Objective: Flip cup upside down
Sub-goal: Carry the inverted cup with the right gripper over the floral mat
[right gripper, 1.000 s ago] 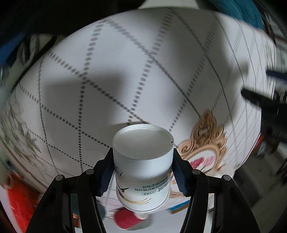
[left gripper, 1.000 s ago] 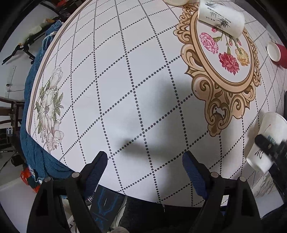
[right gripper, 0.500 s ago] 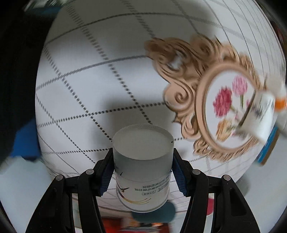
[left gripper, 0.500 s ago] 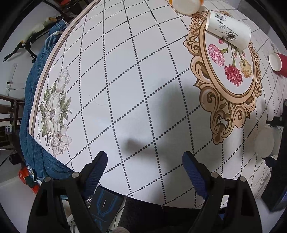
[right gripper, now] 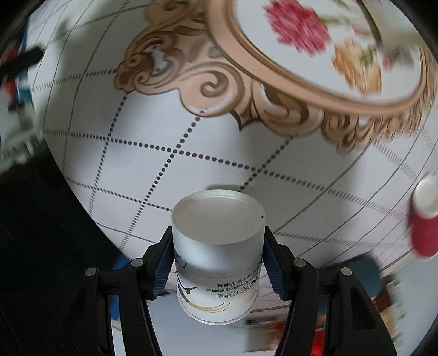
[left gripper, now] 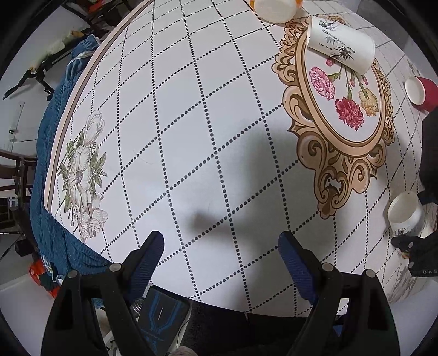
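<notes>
My right gripper (right gripper: 218, 263) is shut on a white paper cup (right gripper: 217, 246) with printed text and a bird drawing. The cup's flat bottom faces the camera and its print reads upside down. It hangs above the patterned tablecloth (right gripper: 153, 164). In the left wrist view the same cup (left gripper: 404, 216) shows at the far right edge, bottom toward the camera, held by the dark right gripper (left gripper: 410, 243). My left gripper (left gripper: 221, 247) is open and empty above the table's near edge.
A white cup with bamboo print (left gripper: 340, 45) lies on its side on the flower medallion (left gripper: 345, 109). A red cup (left gripper: 423, 93) lies at the right; it also shows in the right wrist view (right gripper: 424, 219). An orange-and-white cup (left gripper: 275, 9) sits at the far edge. A blue cloth (left gripper: 52, 153) hangs at the left.
My right gripper has swung with the cup across the table toward the flower medallion, the view rotating. In the left wrist view the held cup has turned its bottom toward the camera. The left gripper stays open.
</notes>
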The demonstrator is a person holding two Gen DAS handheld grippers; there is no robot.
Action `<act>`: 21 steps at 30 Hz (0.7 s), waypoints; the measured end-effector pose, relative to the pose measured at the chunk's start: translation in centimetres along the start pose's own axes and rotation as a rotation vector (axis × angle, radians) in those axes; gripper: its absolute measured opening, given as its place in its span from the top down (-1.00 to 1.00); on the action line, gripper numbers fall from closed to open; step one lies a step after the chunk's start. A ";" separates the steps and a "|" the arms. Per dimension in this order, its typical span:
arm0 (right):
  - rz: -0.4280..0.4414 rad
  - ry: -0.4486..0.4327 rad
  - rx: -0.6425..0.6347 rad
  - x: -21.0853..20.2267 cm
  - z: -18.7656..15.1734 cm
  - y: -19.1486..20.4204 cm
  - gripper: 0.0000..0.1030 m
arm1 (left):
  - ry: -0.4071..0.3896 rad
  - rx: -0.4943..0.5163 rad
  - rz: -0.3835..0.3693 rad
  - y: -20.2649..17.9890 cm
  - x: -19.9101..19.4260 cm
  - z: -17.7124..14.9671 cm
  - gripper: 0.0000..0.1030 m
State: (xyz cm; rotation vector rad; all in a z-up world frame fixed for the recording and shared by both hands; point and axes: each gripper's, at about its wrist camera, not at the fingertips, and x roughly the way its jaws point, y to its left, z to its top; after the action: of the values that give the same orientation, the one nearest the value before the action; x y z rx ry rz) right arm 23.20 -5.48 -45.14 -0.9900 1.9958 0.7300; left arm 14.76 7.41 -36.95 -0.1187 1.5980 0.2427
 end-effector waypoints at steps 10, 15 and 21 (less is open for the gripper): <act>0.244 -0.004 0.233 0.7 0.1 -6.6 -0.21 | -0.001 0.024 -0.001 -1.6 0.0 -0.4 -0.66; 0.290 -0.014 0.296 0.8 -0.3 -9.6 -0.23 | 0.001 0.033 -0.003 -2.8 -0.2 -0.3 -0.66; 0.325 -0.045 0.316 -0.5 -0.8 -12.5 -0.75 | 0.003 0.042 -0.020 -4.5 -0.5 0.0 -0.66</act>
State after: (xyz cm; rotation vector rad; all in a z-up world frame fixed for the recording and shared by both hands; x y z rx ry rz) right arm 33.54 -12.55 -46.14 -0.4673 2.1731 0.5742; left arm 15.84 3.05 -36.84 -0.1026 1.6030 0.1939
